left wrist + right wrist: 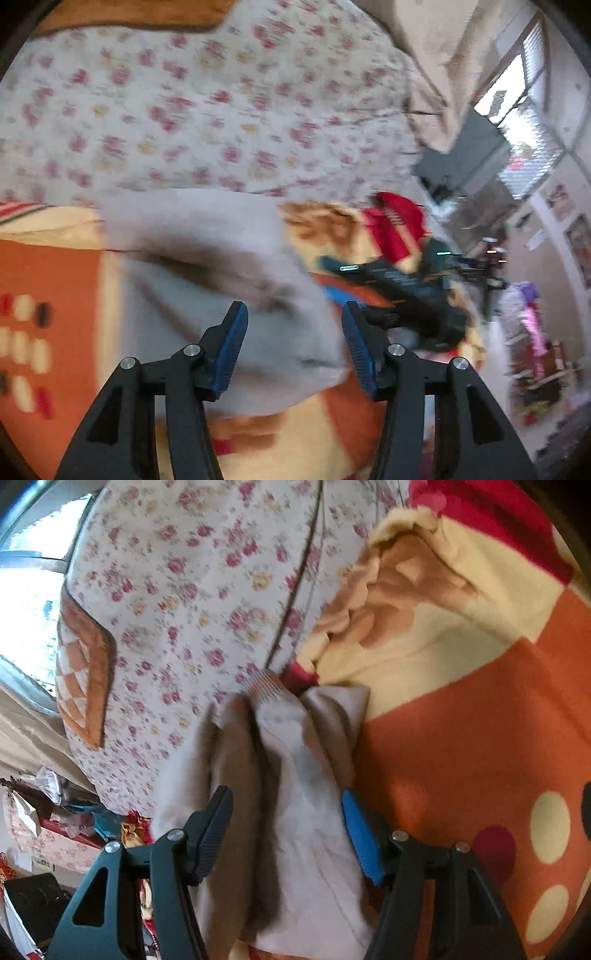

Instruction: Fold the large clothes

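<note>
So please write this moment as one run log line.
left gripper: open | right gripper: open | grey garment: lying on blanket, not gripped

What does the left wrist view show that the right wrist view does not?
Only the left wrist view shows the other gripper, a red sleeve behind it, and a slatted window. Only the right wrist view shows the garment's ribbed cuff and a checked orange cushion. Both show the grey garment, the orange blanket, the floral cover and open jaws.

Both my wrist cameras look steeply down, close over the bed; each shows the grey garment and floral bedding.
</note>
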`<state>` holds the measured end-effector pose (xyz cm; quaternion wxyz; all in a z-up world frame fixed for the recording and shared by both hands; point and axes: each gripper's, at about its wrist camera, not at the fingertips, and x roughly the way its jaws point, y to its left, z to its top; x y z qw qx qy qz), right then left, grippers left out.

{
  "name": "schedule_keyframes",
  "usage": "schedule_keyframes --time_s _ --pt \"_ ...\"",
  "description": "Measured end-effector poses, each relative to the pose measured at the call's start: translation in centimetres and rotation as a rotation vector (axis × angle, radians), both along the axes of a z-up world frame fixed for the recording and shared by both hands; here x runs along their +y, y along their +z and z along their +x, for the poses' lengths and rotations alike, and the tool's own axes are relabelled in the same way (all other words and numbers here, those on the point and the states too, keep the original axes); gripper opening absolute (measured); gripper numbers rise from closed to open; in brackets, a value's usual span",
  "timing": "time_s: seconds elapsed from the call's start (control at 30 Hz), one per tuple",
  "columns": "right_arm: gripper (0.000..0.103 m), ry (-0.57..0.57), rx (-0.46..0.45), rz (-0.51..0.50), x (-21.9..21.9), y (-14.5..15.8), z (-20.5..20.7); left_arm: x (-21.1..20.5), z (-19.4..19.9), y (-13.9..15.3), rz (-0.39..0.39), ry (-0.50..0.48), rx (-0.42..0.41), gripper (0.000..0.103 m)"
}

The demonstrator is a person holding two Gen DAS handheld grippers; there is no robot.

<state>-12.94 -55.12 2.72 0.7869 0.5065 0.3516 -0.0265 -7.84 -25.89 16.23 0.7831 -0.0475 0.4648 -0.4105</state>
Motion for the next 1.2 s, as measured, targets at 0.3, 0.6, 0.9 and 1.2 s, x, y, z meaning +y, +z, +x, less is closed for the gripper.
schedule_keyframes --time_s 0.3,0.6,0.9,1.2 --pt "0.069 0.12 -0.102 -0.063 2.1 3.2 1.1 5.6 1.0 -8.3 0.257 0.214 -0.008 0.048" --pt "0.094 0.325 -0.041 -0.294 7.3 4.8 8.6 3.7 -0.1 -11.1 0.256 0.156 -0.012 0.049" --pt "0.011 0.295 -0.139 -0.46 8.2 6.1 9.4 3.3 -0.5 -11.3 0.237 0.114 -0.024 0.05" --pt "0.024 0.06 -0.004 -0.193 1.0 -0.4 4.6 3.0 -1.0 -11.7 0.256 0.08 -0.015 0.05"
